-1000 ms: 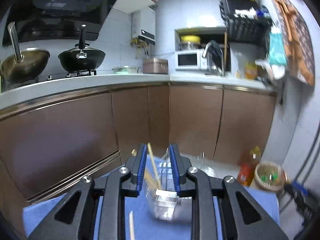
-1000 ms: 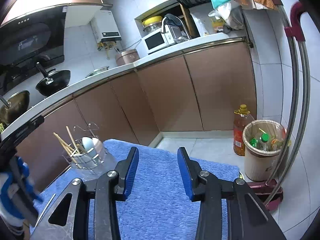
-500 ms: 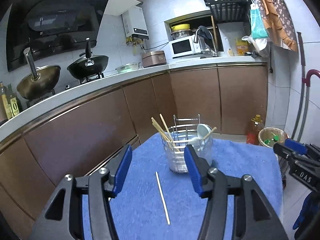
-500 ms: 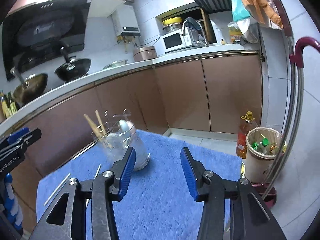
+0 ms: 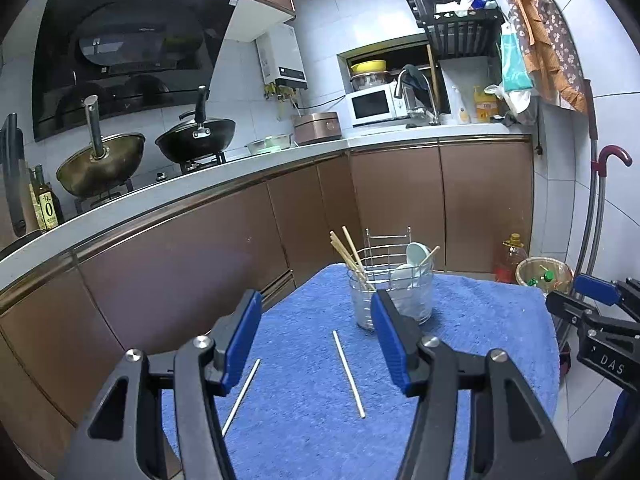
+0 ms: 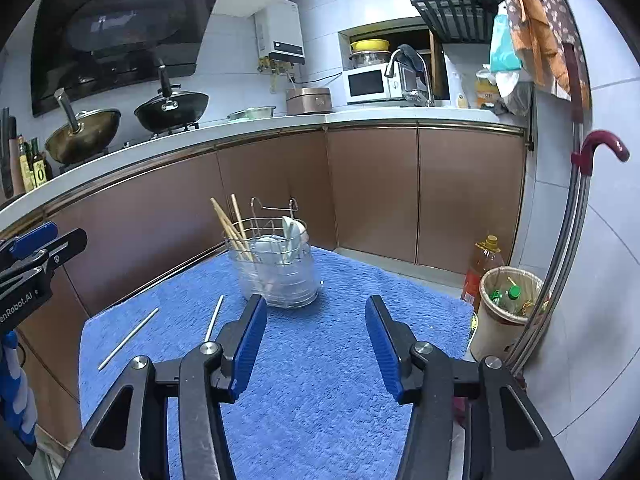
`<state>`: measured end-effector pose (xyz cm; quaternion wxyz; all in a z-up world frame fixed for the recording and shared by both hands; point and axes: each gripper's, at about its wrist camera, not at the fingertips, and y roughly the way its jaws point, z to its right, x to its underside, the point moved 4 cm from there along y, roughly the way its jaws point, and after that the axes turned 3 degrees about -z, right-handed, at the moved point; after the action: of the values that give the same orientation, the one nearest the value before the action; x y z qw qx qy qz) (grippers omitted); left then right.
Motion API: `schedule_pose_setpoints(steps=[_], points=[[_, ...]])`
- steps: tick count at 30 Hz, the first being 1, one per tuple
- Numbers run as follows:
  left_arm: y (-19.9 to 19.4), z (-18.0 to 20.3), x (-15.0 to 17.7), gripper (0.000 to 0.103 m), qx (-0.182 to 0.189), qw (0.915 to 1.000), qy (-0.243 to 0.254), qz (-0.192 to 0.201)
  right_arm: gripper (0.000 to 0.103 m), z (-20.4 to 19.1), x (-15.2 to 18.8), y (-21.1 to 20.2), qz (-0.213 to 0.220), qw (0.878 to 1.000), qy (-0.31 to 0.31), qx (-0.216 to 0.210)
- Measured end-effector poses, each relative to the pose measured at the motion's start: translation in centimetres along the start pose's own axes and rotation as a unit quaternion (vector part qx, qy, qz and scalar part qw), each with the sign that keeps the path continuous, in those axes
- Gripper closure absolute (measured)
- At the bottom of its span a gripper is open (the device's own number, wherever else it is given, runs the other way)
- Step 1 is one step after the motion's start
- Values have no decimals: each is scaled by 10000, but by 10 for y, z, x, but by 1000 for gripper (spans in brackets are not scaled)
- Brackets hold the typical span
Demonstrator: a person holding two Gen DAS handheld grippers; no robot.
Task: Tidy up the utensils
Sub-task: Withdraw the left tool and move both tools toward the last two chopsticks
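Observation:
A wire utensil holder (image 5: pixel 394 288) (image 6: pixel 276 268) stands at the far side of a blue towel (image 5: pixel 480 320) (image 6: pixel 328 352). It holds several chopsticks and white spoons. Two loose chopsticks lie flat on the towel: one (image 5: pixel 349 372) (image 6: pixel 213 318) near the holder, one (image 5: pixel 241 396) (image 6: pixel 128 338) further left. My left gripper (image 5: pixel 316 344) is open and empty, above the towel short of the holder. My right gripper (image 6: pixel 316 344) is open and empty, to the right of the loose chopsticks.
Brown kitchen cabinets (image 5: pixel 400 208) under a white counter run behind the towel. Two woks (image 5: pixel 192 140) sit on the stove. An oil bottle (image 6: pixel 482 268) and a waste bin (image 6: pixel 508 300) stand on the floor at the right, beside metal poles (image 6: pixel 568 248).
Both grippers have pulled back from the holder and opened wider. The left one was close over the holder with a chopstick between its fingers; now both loose chopsticks show on the towel.

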<state>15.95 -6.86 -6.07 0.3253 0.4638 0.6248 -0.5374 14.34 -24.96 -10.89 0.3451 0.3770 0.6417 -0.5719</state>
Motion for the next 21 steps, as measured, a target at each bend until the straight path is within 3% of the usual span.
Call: schedule_pose_setpoints(steps=[15, 21], points=[[-17, -41, 15, 47, -8, 9997, -259, -50, 54, -47, 9, -11, -260, 9989, -396, -40], [16, -79, 35, 47, 297, 9953, -628, -669, 54, -64, 18, -1, -598, 9967, -538, -93]])
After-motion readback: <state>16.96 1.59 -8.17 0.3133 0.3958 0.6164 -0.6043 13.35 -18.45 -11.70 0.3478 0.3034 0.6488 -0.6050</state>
